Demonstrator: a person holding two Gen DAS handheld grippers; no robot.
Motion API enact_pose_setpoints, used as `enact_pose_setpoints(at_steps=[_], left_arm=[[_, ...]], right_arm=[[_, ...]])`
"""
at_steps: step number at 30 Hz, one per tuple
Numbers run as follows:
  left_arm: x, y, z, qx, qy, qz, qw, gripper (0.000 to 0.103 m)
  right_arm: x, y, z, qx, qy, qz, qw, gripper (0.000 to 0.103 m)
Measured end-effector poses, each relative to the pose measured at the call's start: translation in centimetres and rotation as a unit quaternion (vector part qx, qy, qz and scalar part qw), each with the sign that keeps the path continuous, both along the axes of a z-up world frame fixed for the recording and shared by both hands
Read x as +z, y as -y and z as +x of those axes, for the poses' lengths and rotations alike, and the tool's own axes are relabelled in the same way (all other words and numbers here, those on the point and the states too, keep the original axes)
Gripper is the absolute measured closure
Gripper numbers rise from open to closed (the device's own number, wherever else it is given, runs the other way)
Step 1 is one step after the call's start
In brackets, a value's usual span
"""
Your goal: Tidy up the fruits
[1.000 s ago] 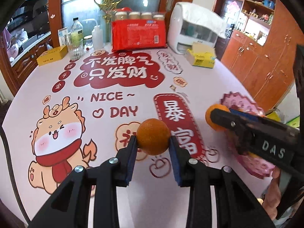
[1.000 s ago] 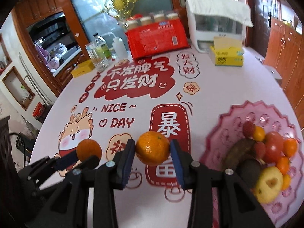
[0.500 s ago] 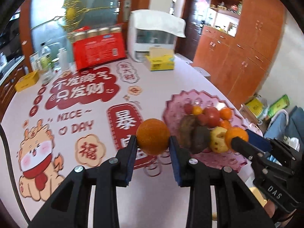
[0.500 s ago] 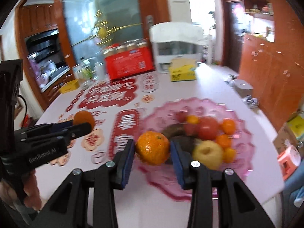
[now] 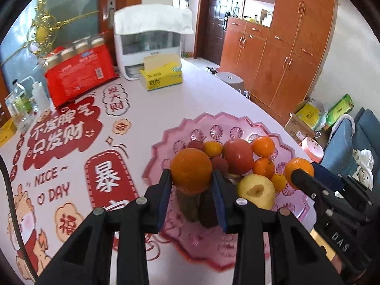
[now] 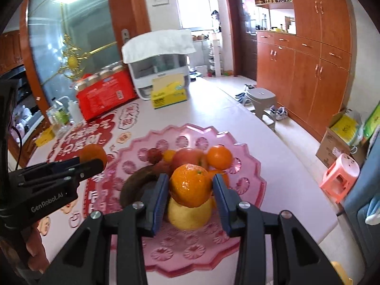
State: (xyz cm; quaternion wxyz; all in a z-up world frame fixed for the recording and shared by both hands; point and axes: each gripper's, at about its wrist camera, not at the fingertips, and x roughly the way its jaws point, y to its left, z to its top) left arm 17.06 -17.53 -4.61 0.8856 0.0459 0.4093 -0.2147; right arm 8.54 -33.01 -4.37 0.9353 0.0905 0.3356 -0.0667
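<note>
My left gripper (image 5: 192,184) is shut on an orange (image 5: 191,169) and holds it above the left part of the pink scalloped fruit plate (image 5: 223,124). My right gripper (image 6: 191,191) is shut on a second orange (image 6: 191,185) above the plate (image 6: 180,131), over a yellow apple (image 6: 190,216). The plate holds a red apple (image 5: 237,155), several small oranges, lychees and dark fruits. The right gripper with its orange (image 5: 298,167) shows at the right of the left wrist view. The left gripper with its orange (image 6: 92,153) shows at the left of the right wrist view.
The table carries a red printed cloth (image 5: 64,133). At its far end stand a yellow tissue box (image 5: 161,76), a red package with jars (image 5: 78,76), a white appliance (image 5: 149,40) and bottles (image 5: 38,92). Wooden cabinets (image 5: 285,47) and a pink stool (image 6: 339,175) stand right of the table.
Both grippers have moved right with their oranges, from over the printed cloth to above the fruit plate. Both stayed shut on their oranges.
</note>
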Motion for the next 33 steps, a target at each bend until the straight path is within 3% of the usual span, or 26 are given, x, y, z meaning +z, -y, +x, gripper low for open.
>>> enact_pose_setpoints(at_steps=[14,15,17,19,26,33], left_arm=[[-4.8,2.2,2.4,-0.007,-0.049,0.02,0.9986,0.067],[-4.8,2.3,2.3,-0.011,-0.049,0.019,0.9985,0.06],[-4.7,2.3,2.0,-0.007,-0.042,0.027,0.9987,0.038],[-4.4,2.0,1.6,0.009,-0.019,0.04,0.999,0.026],[-3.3,-0.4,0.9,0.029,-0.021,0.023,0.9991,0.013],[-1.8,-2.7,-1.7,0.063,0.004,0.036,0.9974,0.004]], right_arm=[[-3.8,0.3,3.3,-0.031,-0.052,-0.029,0.998,0.06],[-4.0,0.3,3.4,-0.033,-0.055,-0.031,0.997,0.058],[-4.0,0.1,3.5,-0.031,-0.055,-0.031,0.998,0.054],[-3.8,-0.1,3.3,-0.031,-0.05,-0.034,0.998,0.052],[-2.6,-0.6,2.5,-0.032,-0.03,-0.035,0.998,0.047],[-1.2,-2.3,0.9,-0.026,-0.017,-0.044,0.999,0.047]])
